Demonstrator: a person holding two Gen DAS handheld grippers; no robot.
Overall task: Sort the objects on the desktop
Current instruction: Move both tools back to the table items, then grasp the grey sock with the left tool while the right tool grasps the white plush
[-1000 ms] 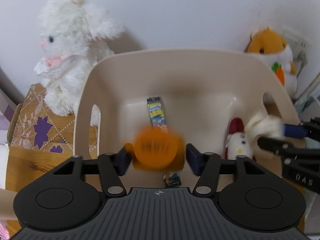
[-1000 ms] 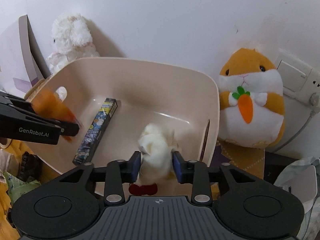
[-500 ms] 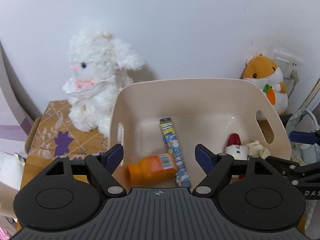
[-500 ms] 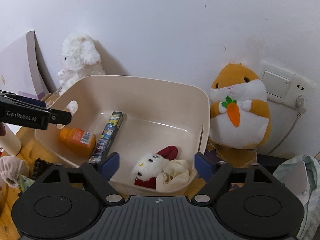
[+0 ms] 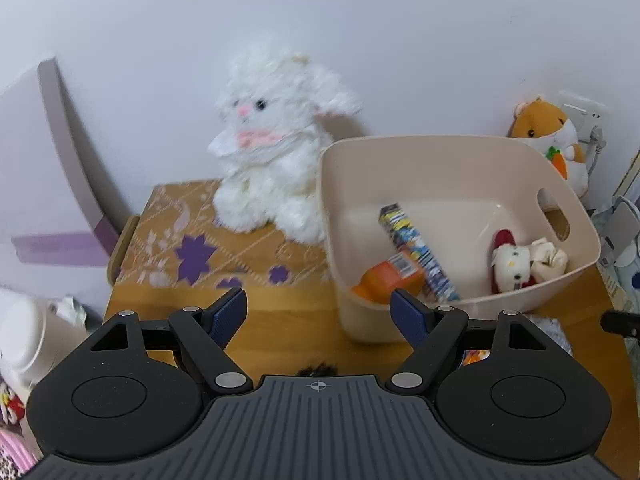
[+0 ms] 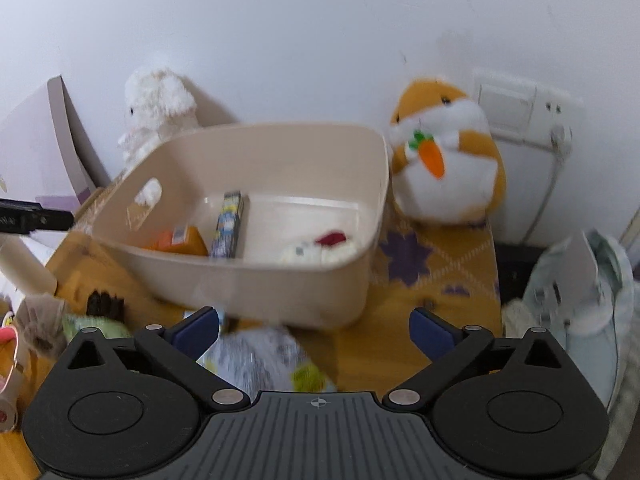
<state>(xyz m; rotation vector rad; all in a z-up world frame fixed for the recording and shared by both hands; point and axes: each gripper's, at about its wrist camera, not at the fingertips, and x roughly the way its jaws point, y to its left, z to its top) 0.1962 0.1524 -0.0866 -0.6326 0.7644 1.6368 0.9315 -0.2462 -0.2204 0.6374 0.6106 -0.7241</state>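
Observation:
A beige plastic bin [image 5: 460, 312] [image 6: 256, 284] stands on the wooden desk. In it lie an orange bottle [image 5: 386, 280] [image 6: 180, 240], a long colourful printed box [image 5: 416, 246] [image 6: 230, 224] and a small white cat plush with red parts [image 5: 514, 266] [image 6: 320, 246]. My left gripper [image 5: 319, 312] is open and empty, pulled back in front of the bin's left corner. My right gripper [image 6: 316, 326] is open and empty, in front of the bin's near wall, above a pale printed packet [image 6: 260, 356].
A white bunny plush [image 5: 276, 144] [image 6: 158, 108] sits left of the bin on an orange patterned cloth [image 5: 208, 240]. An orange hamster plush [image 6: 444, 152] [image 5: 554, 136] sits right of it by a wall socket [image 6: 524, 108]. Small clutter [image 6: 100, 304] lies at the front left.
Both grippers opened and dropped their loads: the orange bottle and the white cat plush now lie in the bin. Both grippers then drew back and away from the bin.

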